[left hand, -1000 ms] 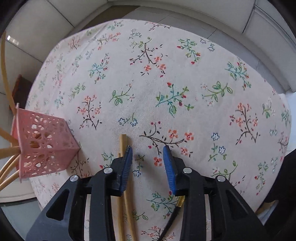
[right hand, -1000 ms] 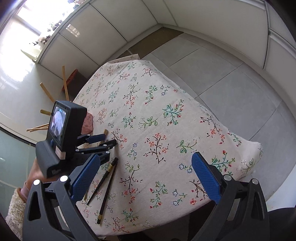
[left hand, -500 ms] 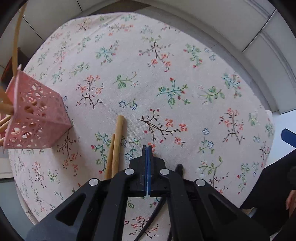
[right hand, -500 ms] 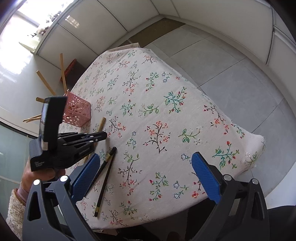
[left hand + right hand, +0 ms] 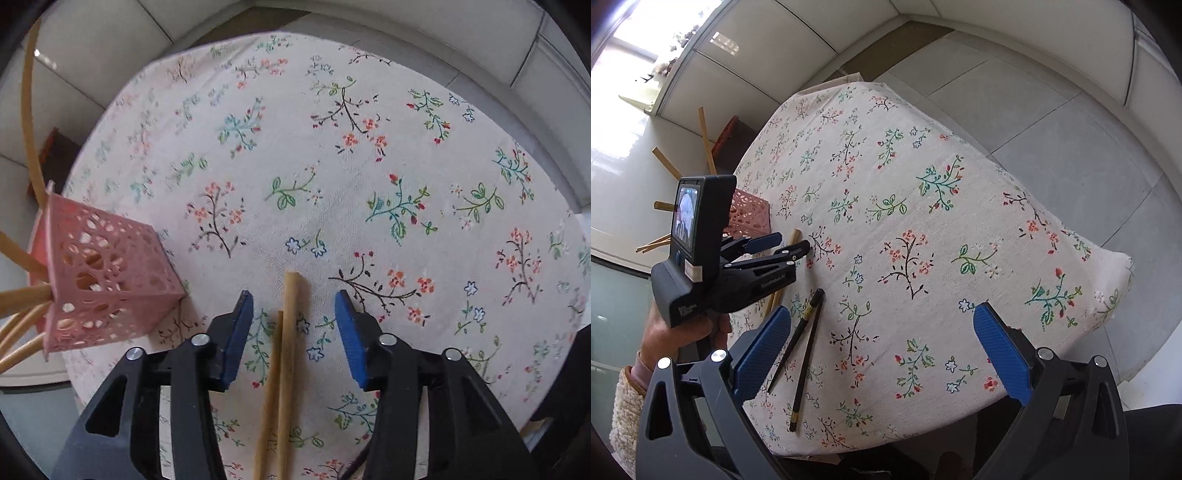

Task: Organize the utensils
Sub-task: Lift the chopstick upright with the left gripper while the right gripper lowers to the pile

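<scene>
Two bamboo chopsticks (image 5: 290,350) lie side by side on the floral tablecloth (image 5: 369,166). My left gripper (image 5: 293,299) points down over them; its jaws are opening, with the chopsticks between the blue pads, untouched. A pink lattice basket (image 5: 107,280) with several wooden sticks (image 5: 22,295) in it stands just to the left. In the right wrist view the left gripper (image 5: 792,242) hovers by the basket (image 5: 748,216), and a pair of black chopsticks (image 5: 807,339) lies nearer. My right gripper (image 5: 882,314) hangs wide open above the cloth with nothing in it.
A person's hand and fleecy sleeve (image 5: 665,332) hold the left gripper at the table's left edge. The cloth drops off at the right corner (image 5: 1115,266) onto grey floor tiles. A brown object (image 5: 733,134) sits on the floor beyond the table.
The left gripper was shut half a second ago, to the right of the bamboo chopsticks; it has shifted left and opened astride them. The right gripper has stayed open and almost still.
</scene>
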A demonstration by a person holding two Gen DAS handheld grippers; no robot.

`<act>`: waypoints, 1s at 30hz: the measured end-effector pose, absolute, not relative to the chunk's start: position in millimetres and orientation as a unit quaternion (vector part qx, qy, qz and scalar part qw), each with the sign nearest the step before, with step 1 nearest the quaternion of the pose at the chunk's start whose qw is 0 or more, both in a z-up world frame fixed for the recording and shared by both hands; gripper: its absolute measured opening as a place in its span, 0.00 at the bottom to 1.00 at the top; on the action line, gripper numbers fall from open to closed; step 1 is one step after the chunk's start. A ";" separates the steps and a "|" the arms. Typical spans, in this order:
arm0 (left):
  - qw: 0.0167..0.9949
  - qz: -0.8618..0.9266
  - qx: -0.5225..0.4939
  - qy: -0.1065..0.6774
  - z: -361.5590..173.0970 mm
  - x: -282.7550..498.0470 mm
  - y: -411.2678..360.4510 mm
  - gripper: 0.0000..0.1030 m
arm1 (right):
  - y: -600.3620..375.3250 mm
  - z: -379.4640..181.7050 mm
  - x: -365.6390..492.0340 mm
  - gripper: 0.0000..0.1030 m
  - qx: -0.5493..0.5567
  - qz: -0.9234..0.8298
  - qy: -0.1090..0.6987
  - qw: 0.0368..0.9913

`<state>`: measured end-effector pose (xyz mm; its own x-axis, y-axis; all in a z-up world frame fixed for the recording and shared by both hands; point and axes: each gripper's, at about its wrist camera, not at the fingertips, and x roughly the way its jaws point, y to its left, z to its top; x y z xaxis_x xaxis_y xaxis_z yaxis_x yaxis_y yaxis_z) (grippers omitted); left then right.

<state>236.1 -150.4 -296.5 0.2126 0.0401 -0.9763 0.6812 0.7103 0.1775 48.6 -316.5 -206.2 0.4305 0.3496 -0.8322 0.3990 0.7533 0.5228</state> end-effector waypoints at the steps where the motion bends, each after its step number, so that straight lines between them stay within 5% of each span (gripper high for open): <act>1: 0.708 -0.239 0.288 0.599 -296.2 237.5 -149.2 0.14 | -316.2 -205.3 48.8 0.94 0.349 -0.017 0.532 0.771; 3: 0.708 -0.244 0.305 0.589 -297.5 231.9 -153.3 0.06 | -314.7 -204.2 49.1 0.94 0.343 -0.018 0.531 0.775; 20: 0.827 -0.209 0.199 0.482 -172.1 128.4 -40.6 0.06 | -226.1 -195.0 119.7 0.93 0.266 0.069 0.574 0.771; 23: 0.841 -0.197 0.181 0.470 -154.3 103.4 -16.0 0.06 | -210.3 -211.5 138.3 0.82 0.338 0.042 0.598 0.726; 25: 0.852 -0.190 0.162 0.461 -148.7 98.9 -1.1 0.06 | -192.5 -223.0 154.6 0.56 0.344 0.016 0.627 0.699; 30: 0.867 -0.189 0.126 0.444 -139.7 94.1 26.5 0.06 | -155.4 -242.4 181.6 0.51 0.310 -0.059 0.663 0.679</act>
<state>94.1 26.5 -139.7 0.5339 -0.2156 -0.8176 0.4396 0.8968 0.0505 181.6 -155.4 -242.4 0.1142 0.3307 -0.9368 0.4919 0.8005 0.3425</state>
